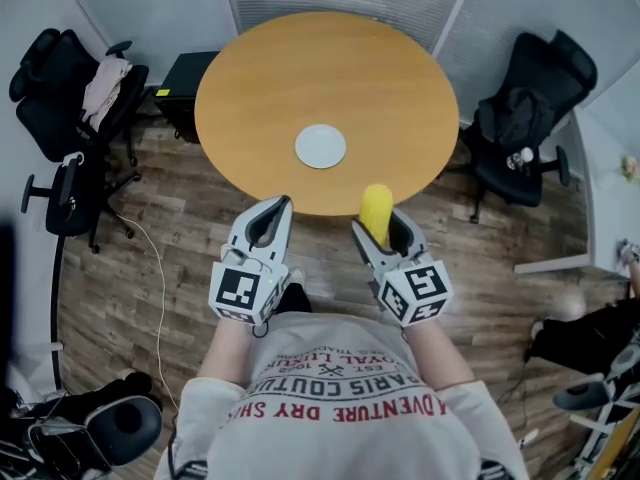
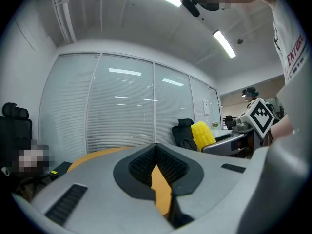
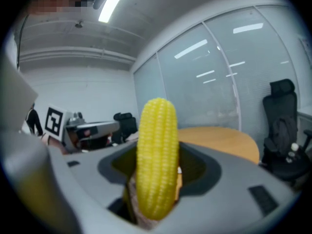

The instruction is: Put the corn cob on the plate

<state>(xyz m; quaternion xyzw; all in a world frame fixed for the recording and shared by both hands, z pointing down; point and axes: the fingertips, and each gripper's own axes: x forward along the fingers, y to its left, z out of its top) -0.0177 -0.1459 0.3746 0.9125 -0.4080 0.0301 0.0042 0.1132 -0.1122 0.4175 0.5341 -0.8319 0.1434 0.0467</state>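
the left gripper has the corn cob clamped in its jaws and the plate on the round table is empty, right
No: it is the right gripper that clamps the corn cob, as the right gripper view shows. The left gripper is shut on nothing. The rest stands: the plate on the round table is empty.

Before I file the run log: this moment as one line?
right gripper: shut on corn cob | left gripper: shut, empty | plate: bare, on table | placement: pending

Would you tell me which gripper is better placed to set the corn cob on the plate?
The right gripper: it holds the corn cob; the left gripper is shut and empty.
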